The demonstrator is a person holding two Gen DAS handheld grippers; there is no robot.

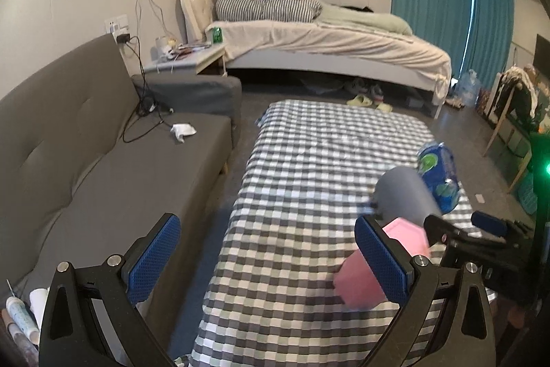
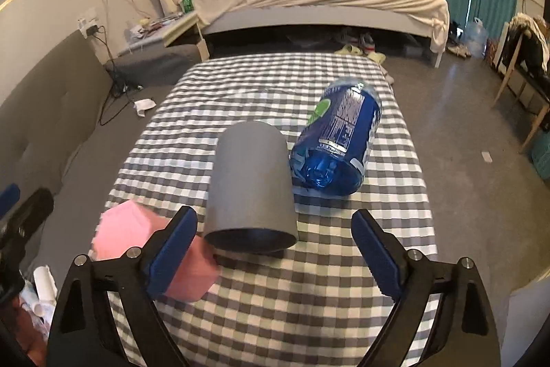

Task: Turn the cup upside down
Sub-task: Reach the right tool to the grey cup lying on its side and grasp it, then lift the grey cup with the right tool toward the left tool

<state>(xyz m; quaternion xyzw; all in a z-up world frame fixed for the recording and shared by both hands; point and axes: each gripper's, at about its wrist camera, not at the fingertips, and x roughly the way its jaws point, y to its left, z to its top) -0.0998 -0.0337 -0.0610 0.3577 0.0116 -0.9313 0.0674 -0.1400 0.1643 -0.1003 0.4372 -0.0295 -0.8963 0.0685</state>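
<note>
A grey cup [image 2: 252,184] lies on its side on the checked table [image 2: 309,298], its open mouth toward my right gripper [image 2: 275,250]. That gripper is open, its blue pads on either side of the cup's mouth, not touching it. The grey cup also shows in the left wrist view [image 1: 405,193], to the right. A pink cup [image 2: 137,229] lies left of the grey one, blurred. My left gripper [image 1: 268,260] is open and empty over the table's left edge, with the pink cup [image 1: 361,281] behind its right finger.
A blue water bottle [image 2: 340,140] lies on its side just right of the grey cup. A grey sofa [image 1: 103,167] runs along the left. A bed [image 1: 326,40] stands behind the table. A chair [image 2: 522,64] stands far right.
</note>
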